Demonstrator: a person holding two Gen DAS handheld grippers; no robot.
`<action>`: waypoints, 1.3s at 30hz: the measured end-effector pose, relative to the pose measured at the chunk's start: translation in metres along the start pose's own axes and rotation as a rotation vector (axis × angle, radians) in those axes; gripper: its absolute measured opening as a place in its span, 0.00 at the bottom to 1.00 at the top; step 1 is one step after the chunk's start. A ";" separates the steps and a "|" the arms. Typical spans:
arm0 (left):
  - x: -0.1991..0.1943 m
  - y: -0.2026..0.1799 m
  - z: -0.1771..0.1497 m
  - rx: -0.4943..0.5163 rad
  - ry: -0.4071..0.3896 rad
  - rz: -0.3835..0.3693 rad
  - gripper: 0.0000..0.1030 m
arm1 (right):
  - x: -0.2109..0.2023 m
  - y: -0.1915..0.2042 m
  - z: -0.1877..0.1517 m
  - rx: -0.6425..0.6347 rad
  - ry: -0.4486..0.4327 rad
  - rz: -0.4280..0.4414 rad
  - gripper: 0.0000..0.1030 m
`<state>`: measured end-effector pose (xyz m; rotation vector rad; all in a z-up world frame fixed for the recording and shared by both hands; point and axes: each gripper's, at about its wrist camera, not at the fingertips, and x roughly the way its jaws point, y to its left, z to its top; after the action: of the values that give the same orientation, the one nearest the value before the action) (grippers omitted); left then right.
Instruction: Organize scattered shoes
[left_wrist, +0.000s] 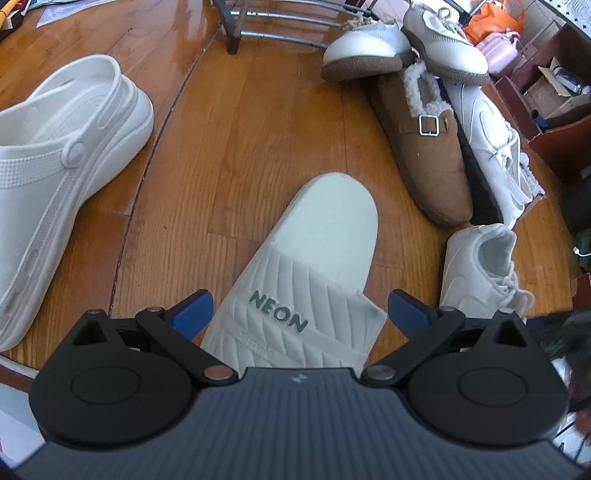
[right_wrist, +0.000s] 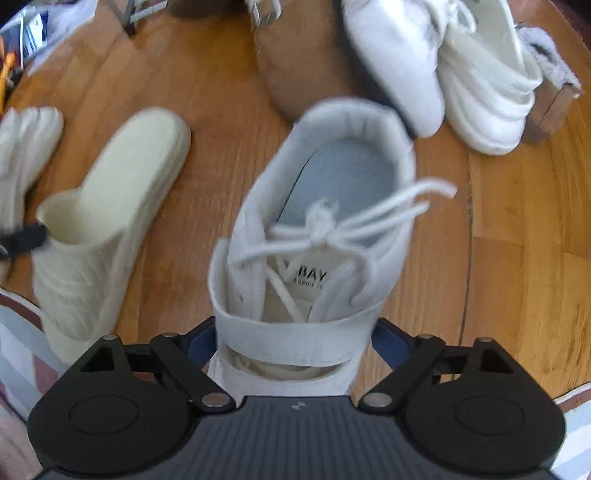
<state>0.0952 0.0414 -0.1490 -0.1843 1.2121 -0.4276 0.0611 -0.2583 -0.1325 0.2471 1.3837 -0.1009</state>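
In the left wrist view my left gripper (left_wrist: 299, 312) is open, its blue fingers on either side of a white slide sandal marked NEON (left_wrist: 310, 280) on the wood floor, not clamping it. In the right wrist view my right gripper (right_wrist: 295, 343) is shut on the toe end of a white laced sneaker (right_wrist: 314, 221); the view is blurred. The same sneaker shows in the left wrist view (left_wrist: 480, 266). The slide also shows in the right wrist view (right_wrist: 110, 221), with the left gripper's tip beside it.
A white clog (left_wrist: 62, 166) lies at left. A brown fleece-lined slipper (left_wrist: 424, 147), two cream sneakers (left_wrist: 369, 48) and a white sneaker (left_wrist: 491, 147) pile at upper right. A metal shoe rack's legs (left_wrist: 236, 33) stand at the back. Cardboard boxes (left_wrist: 546, 92) sit far right.
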 end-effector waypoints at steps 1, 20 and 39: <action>0.001 0.000 0.000 -0.001 0.002 0.002 1.00 | -0.011 -0.003 0.007 0.017 -0.044 0.022 0.88; -0.024 0.015 0.018 -0.071 -0.171 -0.119 1.00 | 0.025 0.084 0.197 -0.258 -0.200 -0.019 0.57; -0.016 0.025 0.022 -0.108 -0.172 -0.143 1.00 | 0.020 0.045 0.159 -0.028 -0.275 0.424 0.05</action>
<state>0.1168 0.0690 -0.1363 -0.3952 1.0569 -0.4612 0.2272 -0.2503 -0.1206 0.4798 1.0355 0.2291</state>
